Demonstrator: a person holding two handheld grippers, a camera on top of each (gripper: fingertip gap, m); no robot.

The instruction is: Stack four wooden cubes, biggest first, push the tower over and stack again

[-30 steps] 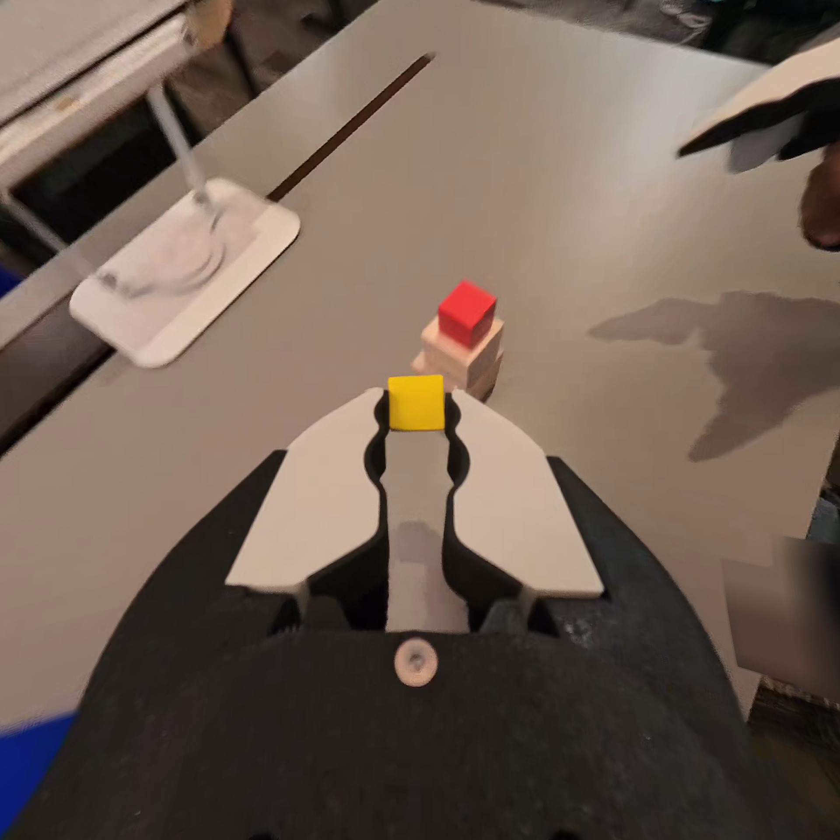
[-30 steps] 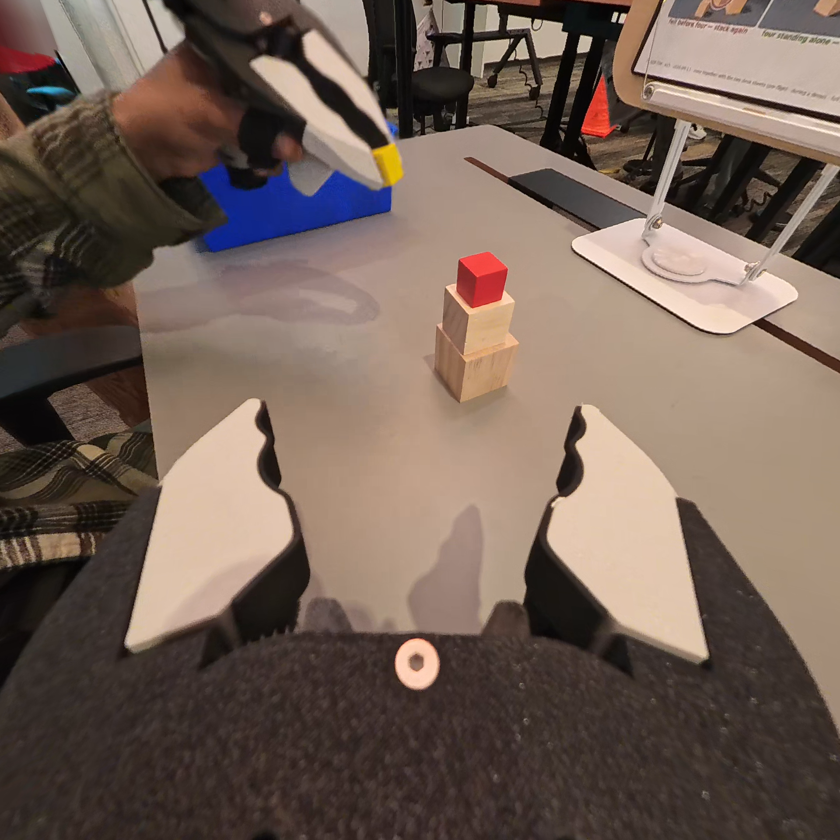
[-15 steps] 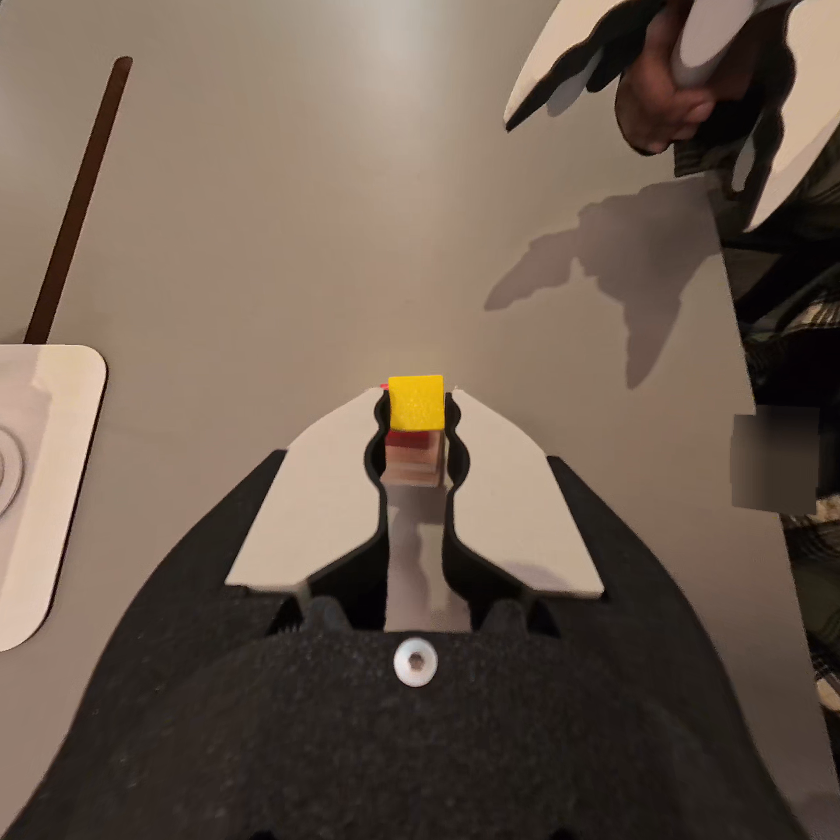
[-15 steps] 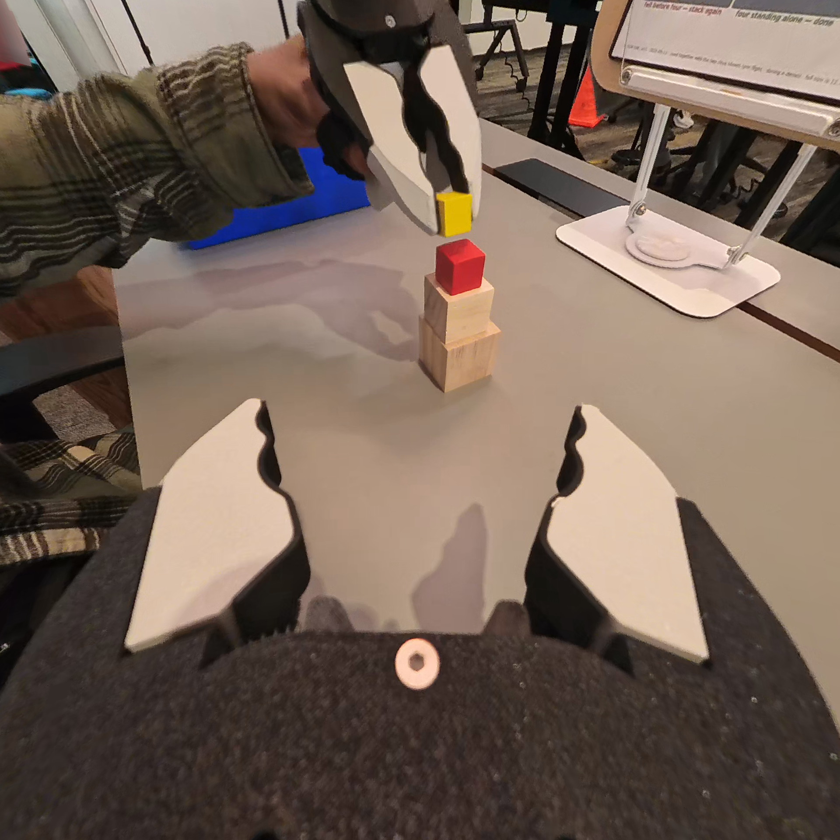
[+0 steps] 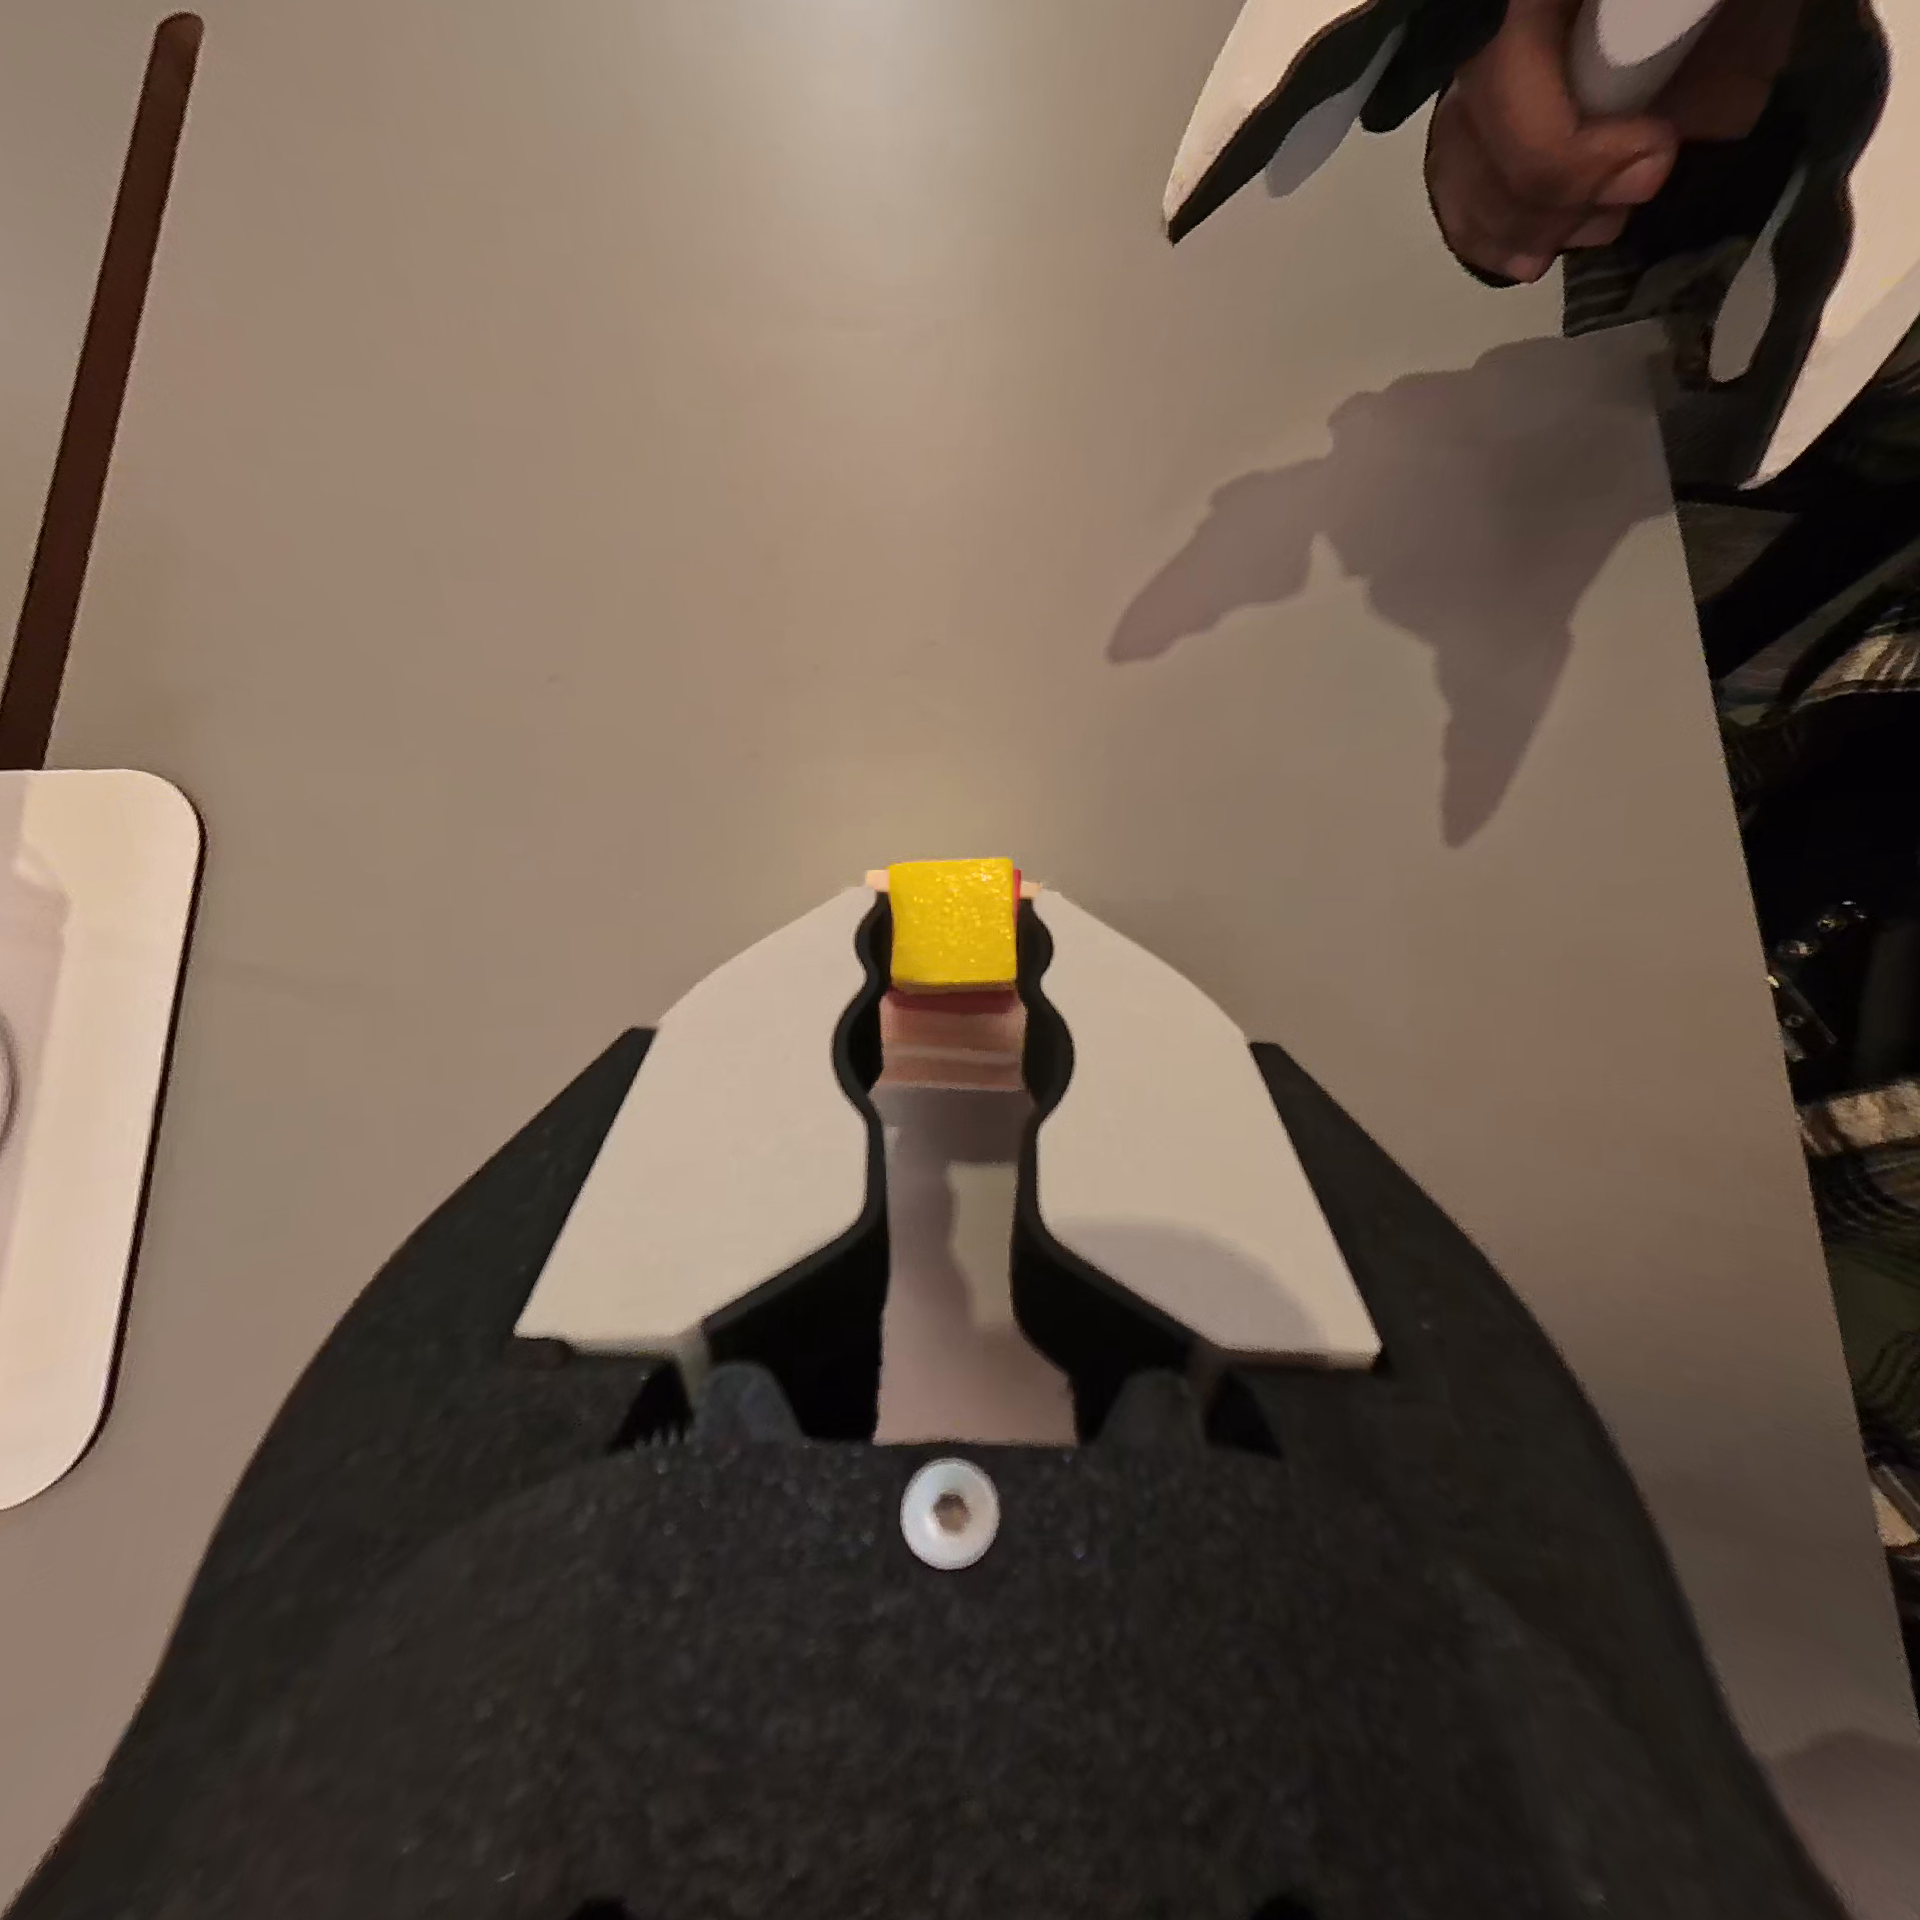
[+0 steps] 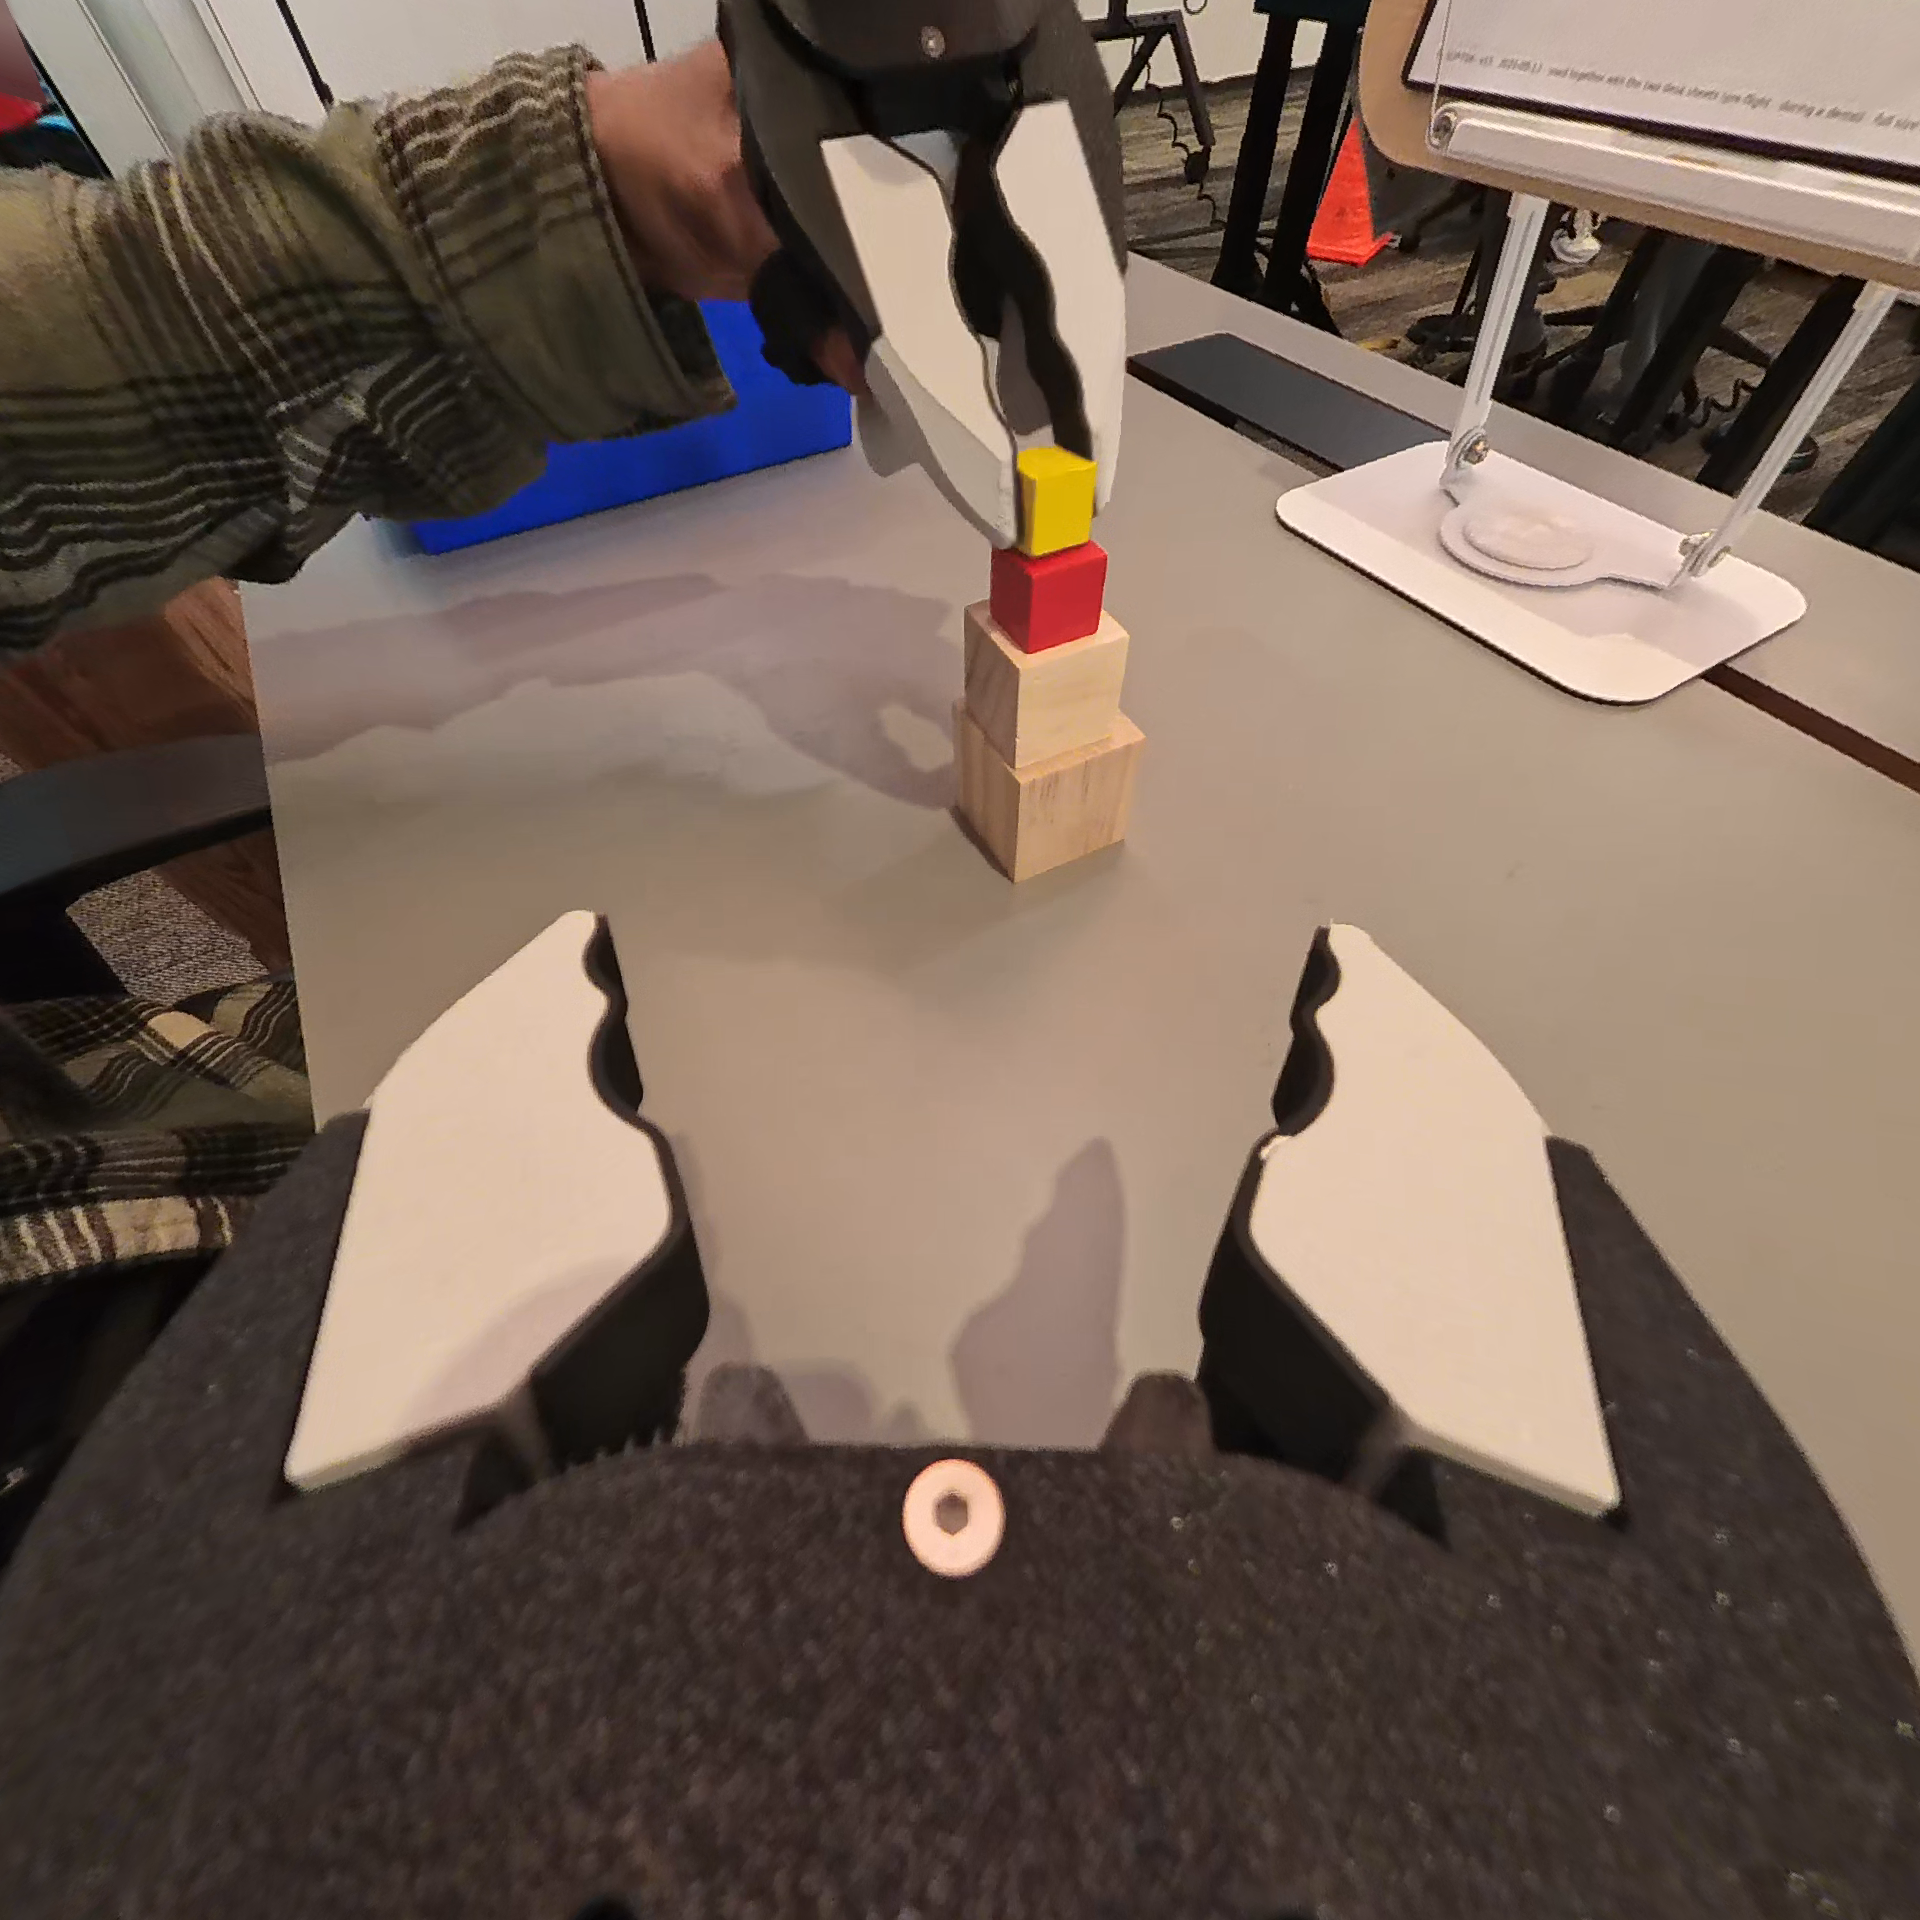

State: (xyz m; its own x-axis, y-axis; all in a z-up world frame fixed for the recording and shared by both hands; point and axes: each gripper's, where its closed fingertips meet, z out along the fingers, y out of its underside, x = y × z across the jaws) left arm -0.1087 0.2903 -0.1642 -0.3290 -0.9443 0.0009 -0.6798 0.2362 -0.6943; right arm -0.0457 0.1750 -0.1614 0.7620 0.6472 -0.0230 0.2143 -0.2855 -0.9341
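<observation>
A tower stands mid-table: a large pale wooden cube (image 6: 1055, 805), a smaller pale cube (image 6: 1044, 681) on it, then a red cube (image 6: 1047, 594). My left gripper (image 6: 1049, 499) points straight down over the tower and is shut on a small yellow cube (image 6: 1057, 501), whose underside sits at the red cube's top; I cannot tell whether they touch. In the left wrist view the yellow cube (image 5: 952, 920) sits between the fingertips and hides most of the tower below. My right gripper (image 6: 961, 956) is open and empty, low over the table in front of the tower.
A white stand base (image 6: 1538, 566) with a clipboard stands at the back right and shows at the left in the left wrist view (image 5: 73, 1122). A blue box (image 6: 623, 473) lies behind the left arm. A black pad (image 6: 1283, 400) lies at the far edge. The table edge (image 5: 1756, 935) runs along the right. Tip to tip, the grippers are about 15 centimetres apart.
My left gripper has swung from high at the left to straight above the tower and come down, bringing the yellow cube onto the red cube. The right gripper has stayed open.
</observation>
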